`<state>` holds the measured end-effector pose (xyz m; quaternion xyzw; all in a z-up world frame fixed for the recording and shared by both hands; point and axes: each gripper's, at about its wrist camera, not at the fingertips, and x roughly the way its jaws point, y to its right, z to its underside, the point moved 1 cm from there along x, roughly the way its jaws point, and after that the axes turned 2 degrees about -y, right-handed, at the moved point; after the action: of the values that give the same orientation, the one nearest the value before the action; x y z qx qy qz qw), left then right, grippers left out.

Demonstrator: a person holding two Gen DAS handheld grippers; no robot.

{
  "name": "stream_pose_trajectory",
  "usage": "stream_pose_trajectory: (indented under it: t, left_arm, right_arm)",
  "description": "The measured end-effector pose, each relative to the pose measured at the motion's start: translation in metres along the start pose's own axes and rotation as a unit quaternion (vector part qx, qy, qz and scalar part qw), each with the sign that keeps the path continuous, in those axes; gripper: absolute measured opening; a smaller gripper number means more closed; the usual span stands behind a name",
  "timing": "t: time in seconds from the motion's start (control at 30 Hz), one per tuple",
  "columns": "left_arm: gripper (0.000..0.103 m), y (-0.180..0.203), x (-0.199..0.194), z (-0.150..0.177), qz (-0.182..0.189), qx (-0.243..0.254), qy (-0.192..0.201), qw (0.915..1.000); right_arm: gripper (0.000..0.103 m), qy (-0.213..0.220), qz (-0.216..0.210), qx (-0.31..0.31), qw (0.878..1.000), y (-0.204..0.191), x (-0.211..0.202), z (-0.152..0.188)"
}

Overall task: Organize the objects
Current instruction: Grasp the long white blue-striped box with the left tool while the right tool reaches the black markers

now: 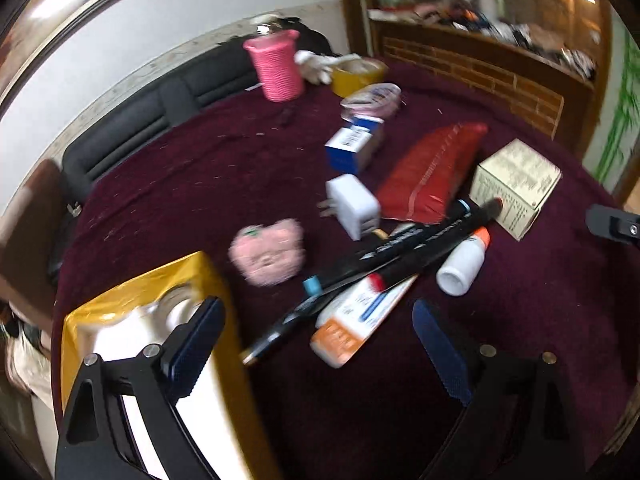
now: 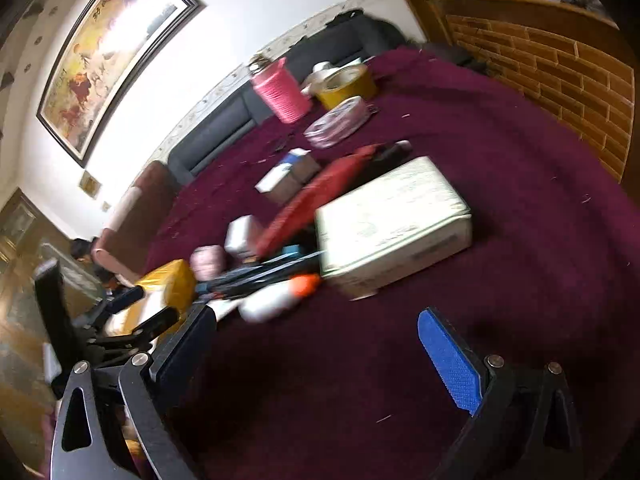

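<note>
A pile of loose objects lies on the maroon tablecloth [image 1: 200, 168]: black markers [image 1: 404, 244], a white glue bottle with an orange cap [image 1: 464, 260], an orange and white tube [image 1: 360, 316], a white charger [image 1: 354, 206], a pink plush [image 1: 268, 256], a red pouch [image 1: 432, 172], a blue box [image 1: 352, 146] and a cream box [image 1: 516, 186]. My left gripper [image 1: 316, 352] is open and empty, just in front of the tube. Its left finger stands against a gold box [image 1: 160, 280]. My right gripper [image 2: 316, 344] is open and empty, near the glue bottle [image 2: 276, 296] and cream box [image 2: 392, 220].
A pink knitted holder [image 1: 276, 66], a yellow tape roll [image 1: 356, 72] and a pink round case [image 1: 372, 98] stand at the far side. A dark sofa [image 1: 160, 116] lies behind the table, a wooden cabinet [image 1: 480, 60] at the right. The left gripper shows in the right wrist view [image 2: 132, 320].
</note>
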<state>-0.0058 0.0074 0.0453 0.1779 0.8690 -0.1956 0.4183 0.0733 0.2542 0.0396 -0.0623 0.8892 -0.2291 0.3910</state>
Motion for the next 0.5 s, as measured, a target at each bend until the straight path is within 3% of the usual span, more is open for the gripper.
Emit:
stream_pose_trajectory:
  t: [0.13,0.23,0.27,0.33,0.37,0.4,0.5]
  left_arm:
    - [0.095,0.023,0.03,-0.019,-0.025,0.08,-0.019,0.9963]
    - [0.093,0.033,0.061,-0.02,0.002,0.104,-0.076,0.9917]
    - [0.085,0.033,0.059,-0.02,0.011,0.098,-0.071,0.9926]
    - [0.076,0.031,0.05,-0.019,0.081,0.068,-0.078,0.9913]
    - [0.062,0.031,0.043,-0.018,0.115,0.056,-0.077,0.9888]
    - [0.059,0.032,0.037,-0.016,0.156,0.044,-0.084,0.9831]
    - [0.058,0.033,0.015,-0.005,0.197,0.027,-0.073,0.9774]
  right_arm:
    - [0.103,0.023,-0.015,0.01,1.0,0.017,0.006,-0.001]
    - [0.103,0.022,-0.036,0.029,0.999,0.027,0.01,0.0]
    - [0.103,0.022,-0.043,0.032,0.998,0.028,0.011,-0.001]
    - [0.103,0.025,-0.053,0.033,0.998,0.029,0.008,-0.002]
    - [0.103,0.02,-0.056,0.034,0.998,0.029,0.01,-0.002]
    - [0.103,0.015,-0.059,0.034,0.998,0.029,0.014,-0.002]
    - [0.103,0.012,-0.063,0.032,0.997,0.026,0.014,0.001]
